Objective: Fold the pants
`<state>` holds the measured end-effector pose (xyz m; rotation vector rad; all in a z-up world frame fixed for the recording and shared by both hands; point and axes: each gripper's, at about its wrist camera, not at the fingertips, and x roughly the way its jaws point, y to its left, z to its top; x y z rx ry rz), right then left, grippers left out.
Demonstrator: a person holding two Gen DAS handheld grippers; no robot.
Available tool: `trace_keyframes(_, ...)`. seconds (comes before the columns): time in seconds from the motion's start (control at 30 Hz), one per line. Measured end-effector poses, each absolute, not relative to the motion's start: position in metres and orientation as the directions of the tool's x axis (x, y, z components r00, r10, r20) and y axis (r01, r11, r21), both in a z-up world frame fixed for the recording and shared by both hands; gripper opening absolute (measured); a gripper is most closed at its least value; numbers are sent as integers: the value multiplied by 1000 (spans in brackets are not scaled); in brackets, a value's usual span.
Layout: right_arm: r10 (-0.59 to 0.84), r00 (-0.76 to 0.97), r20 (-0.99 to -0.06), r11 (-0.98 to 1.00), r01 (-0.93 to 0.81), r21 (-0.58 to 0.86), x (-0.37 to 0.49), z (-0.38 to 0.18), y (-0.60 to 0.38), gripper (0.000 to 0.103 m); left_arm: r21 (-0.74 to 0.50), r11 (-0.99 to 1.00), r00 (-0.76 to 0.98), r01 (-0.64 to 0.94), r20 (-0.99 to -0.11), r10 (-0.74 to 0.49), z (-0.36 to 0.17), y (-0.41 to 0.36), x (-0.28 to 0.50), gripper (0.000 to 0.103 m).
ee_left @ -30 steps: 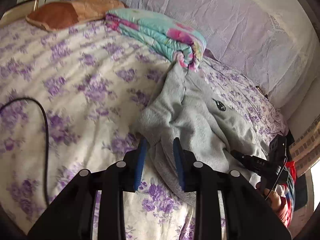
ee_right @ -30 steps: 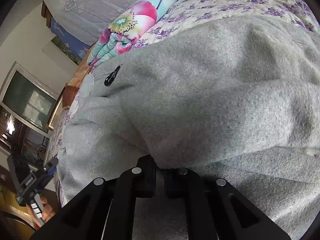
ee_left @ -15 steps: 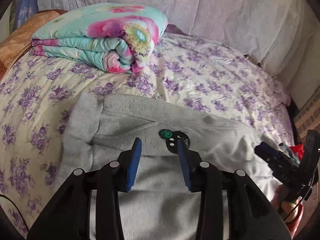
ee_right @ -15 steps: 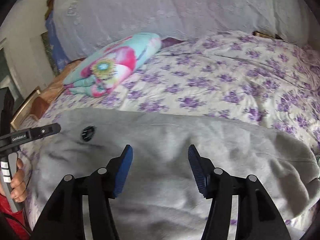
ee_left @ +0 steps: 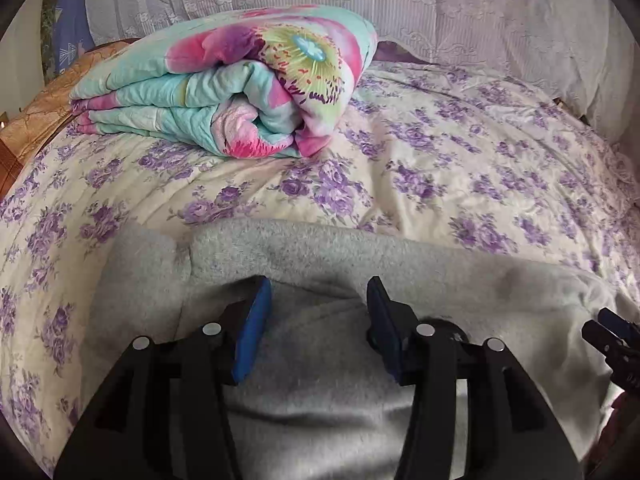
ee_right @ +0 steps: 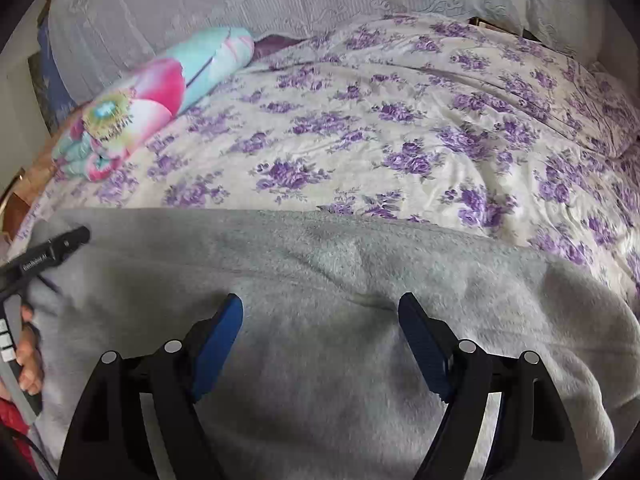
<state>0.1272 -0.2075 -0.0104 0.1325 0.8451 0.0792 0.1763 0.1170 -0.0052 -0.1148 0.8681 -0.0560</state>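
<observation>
Grey fleece pants (ee_left: 400,264) lie as a wide folded band across the near part of the floral bed sheet (ee_left: 440,168). My left gripper (ee_left: 318,308) hovers over their left part; its jaws are opening and the blue pads press on nothing. In the right wrist view the pants (ee_right: 320,264) fill the lower half. My right gripper (ee_right: 320,320) stands wide over their middle, jaws still opening, the cloth lying loose below them. A hand (ee_right: 28,356) at the left edge holds the other tool.
A folded turquoise and pink quilt (ee_left: 240,92) sits on the sheet just beyond the pants, at the back left (ee_right: 140,108). White lace cloth (ee_left: 440,8) hangs behind the bed. A brown pillow (ee_left: 36,120) lies at the far left.
The right gripper let go of the grey cloth and opened wide while drawing back. The left gripper swung from the pants' left edge to above them, its jaws widening. The pants now lie flat.
</observation>
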Motion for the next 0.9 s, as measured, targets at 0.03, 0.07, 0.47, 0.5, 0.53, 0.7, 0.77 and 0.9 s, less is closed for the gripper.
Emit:
trace_keyframes(0.03,126,689,-714,988,-26,150,111,1,-213,81,-170,985,655,24,-742,-144,4,123,161,52)
trace_keyframes(0.07,119,709,-695,990,-32,137,94,11,-219,81,-211,977,662,45,-725,-187,11,127,147,55)
trace_keyframes(0.47,2,644,-765,942,256,218,37,-11,-364,79,-106,992,617,-74,-786,-38,-17,194,38,89)
trace_keyframes(0.5,29,697,-716,945,214,247,26,4,-362,80,-163,984,644,-74,-761,-78,-10,203,27,89)
trace_keyframes(0.53,17,740,-672,949,200,245,15,19,-364,80,-213,974,673,-72,-731,-110,-4,212,16,89)
trace_keyframes(0.7,13,672,-740,913,293,282,39,4,-411,88,-382,915,655,-132,-727,-209,-21,242,-6,91)
trace_keyframes(0.77,-35,599,-800,913,344,218,53,-25,-422,85,-449,882,659,-146,-709,-252,-23,250,-7,91)
trace_keyframes(0.9,-39,708,-705,939,267,217,12,8,-394,84,-465,874,662,-144,-701,-265,-24,251,-14,91)
